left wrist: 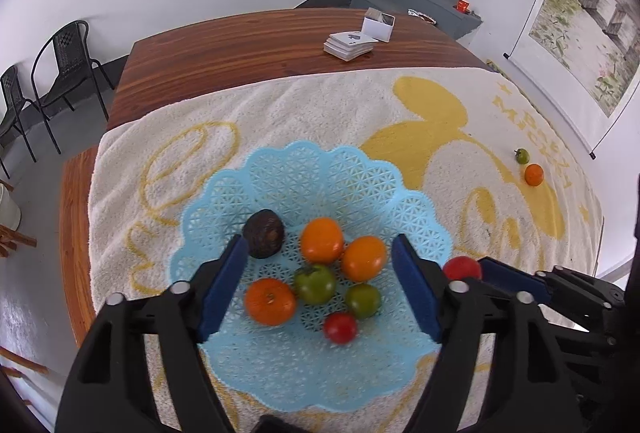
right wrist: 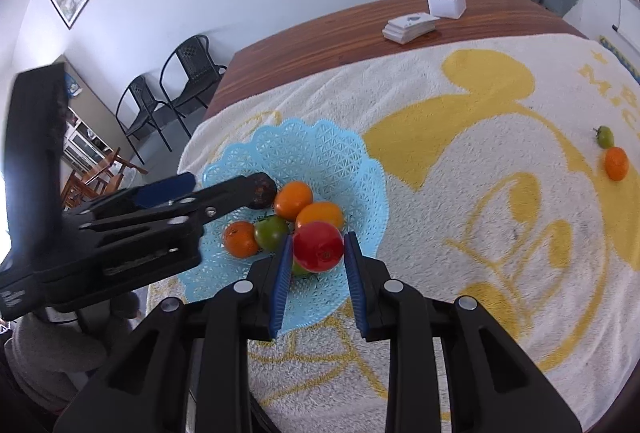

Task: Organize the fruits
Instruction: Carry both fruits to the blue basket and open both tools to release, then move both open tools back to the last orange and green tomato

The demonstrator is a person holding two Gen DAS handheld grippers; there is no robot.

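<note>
A scalloped, lattice-pierced blue plastic basket [left wrist: 320, 177] sits on a fluffy cream towel [right wrist: 460, 233] over the wooden table [left wrist: 224, 45]; the right gripper [right wrist: 316, 253] pinches a glossy red tomato [right wrist: 318, 246] above the basket's rim; the left gripper [left wrist: 320, 257] hovers over the fruit, jaws wide and empty; a small orange [right wrist: 616, 163] lies well apart on the towel.

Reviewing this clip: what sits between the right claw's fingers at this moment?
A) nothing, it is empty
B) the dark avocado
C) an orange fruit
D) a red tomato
D: in the right wrist view the right claw has its blue pads on either side of a red tomato, held above the blue basket.
</note>
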